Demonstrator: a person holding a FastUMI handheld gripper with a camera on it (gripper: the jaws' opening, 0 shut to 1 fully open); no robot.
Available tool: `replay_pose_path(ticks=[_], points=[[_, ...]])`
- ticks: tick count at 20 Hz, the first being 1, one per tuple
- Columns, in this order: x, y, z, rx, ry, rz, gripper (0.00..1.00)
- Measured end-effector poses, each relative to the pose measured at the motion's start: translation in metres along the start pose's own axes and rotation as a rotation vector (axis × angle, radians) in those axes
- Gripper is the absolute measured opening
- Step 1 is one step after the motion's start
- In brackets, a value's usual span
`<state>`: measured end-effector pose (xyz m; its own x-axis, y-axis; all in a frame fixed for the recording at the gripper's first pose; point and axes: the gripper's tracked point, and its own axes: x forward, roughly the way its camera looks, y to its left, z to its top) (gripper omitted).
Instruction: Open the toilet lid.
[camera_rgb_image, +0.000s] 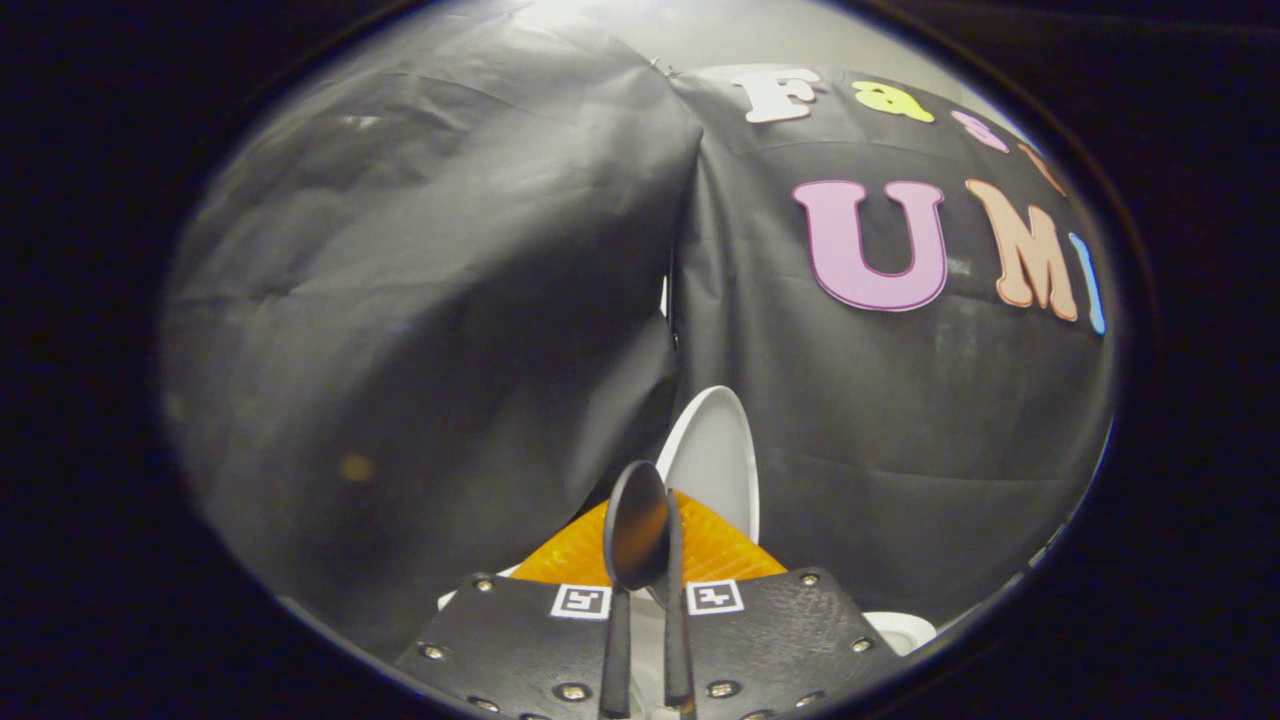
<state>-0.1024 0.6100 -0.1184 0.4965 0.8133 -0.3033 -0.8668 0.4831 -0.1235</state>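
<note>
The white toilet lid (715, 455) stands raised on edge just beyond my fingertips, slightly to their right, in front of the black cloth wall. My gripper (642, 520) has its two fingers drawn close together. A thin dark oval tab (636, 520) on a narrow stem sits between them at the tips, and both pads (715, 550) appear to press on it. Whether this tab is joined to the lid I cannot tell. A bit of the white toilet body (900, 630) shows low on the right, behind the right finger.
Black cloth walls (430, 300) close the booth on the left and right and meet in a seam right behind the lid. A strip of pale wall (640, 30) shows above the cloth.
</note>
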Motion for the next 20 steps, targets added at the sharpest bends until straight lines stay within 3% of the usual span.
replay_pose_path(ticks=[8, 14, 17, 20], points=[[0.007, 0.019, -0.003, 0.012, 0.012, 0.038, 0.14], [0.005, 0.013, -0.001, 0.004, 0.025, 0.016, 0.13], [0.006, 0.008, 0.000, 0.009, 0.047, 0.018, 0.37], [-0.012, -0.005, 0.038, -0.018, -0.056, -0.010, 0.55]])
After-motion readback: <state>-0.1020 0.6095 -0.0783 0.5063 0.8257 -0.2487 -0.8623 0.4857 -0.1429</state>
